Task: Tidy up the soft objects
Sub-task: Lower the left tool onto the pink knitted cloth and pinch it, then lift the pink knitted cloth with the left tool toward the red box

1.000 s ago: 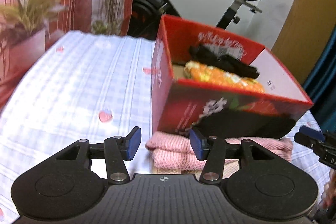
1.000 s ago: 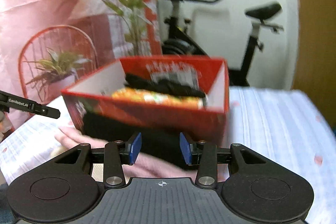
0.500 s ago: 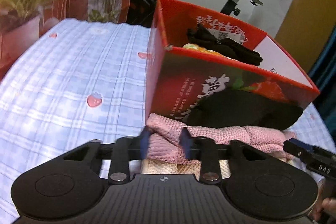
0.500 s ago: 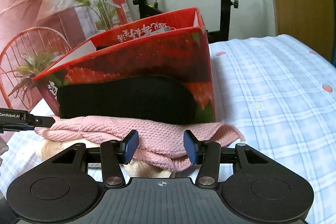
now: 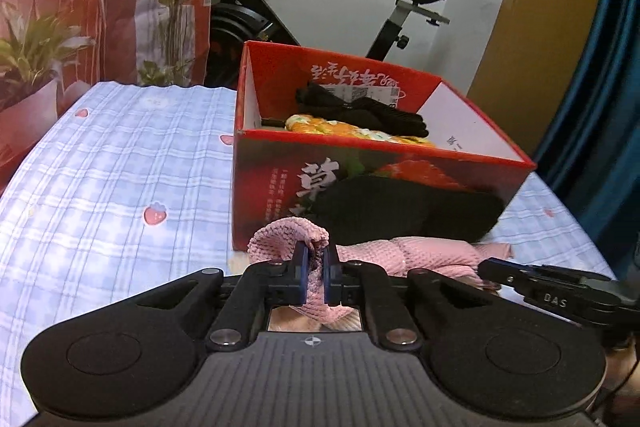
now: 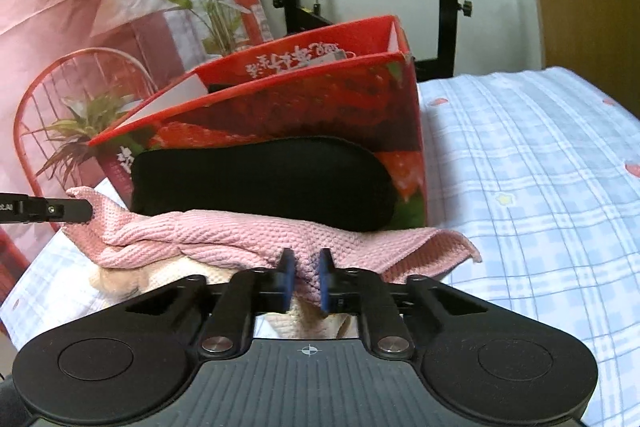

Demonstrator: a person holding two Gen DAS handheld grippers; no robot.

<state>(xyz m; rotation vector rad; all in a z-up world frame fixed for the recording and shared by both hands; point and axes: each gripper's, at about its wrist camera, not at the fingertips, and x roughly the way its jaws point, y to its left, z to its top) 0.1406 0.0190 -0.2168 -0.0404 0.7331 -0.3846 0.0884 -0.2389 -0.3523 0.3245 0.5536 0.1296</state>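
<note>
Pinching opposite ends of the pink waffle-knit cloth [image 5: 420, 253], the left hand-held gripper [image 5: 315, 277] and right hand-held gripper [image 6: 305, 281] each hold only a thin fold. Lifting could snag the soft black pad [image 6: 260, 183] resting against the red strawberry-printed cardboard box [image 5: 400, 163], or let the cloth slip free.

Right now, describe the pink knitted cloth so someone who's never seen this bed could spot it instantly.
Find the red strawberry-print cardboard box on the blue checked bedsheet. Along its near wall lies a black padded cushion, and the pink waffle-knit cloth is draped just in front. It is the only pink textured fabric there, pinched at either end by the left gripper and right gripper.
</note>
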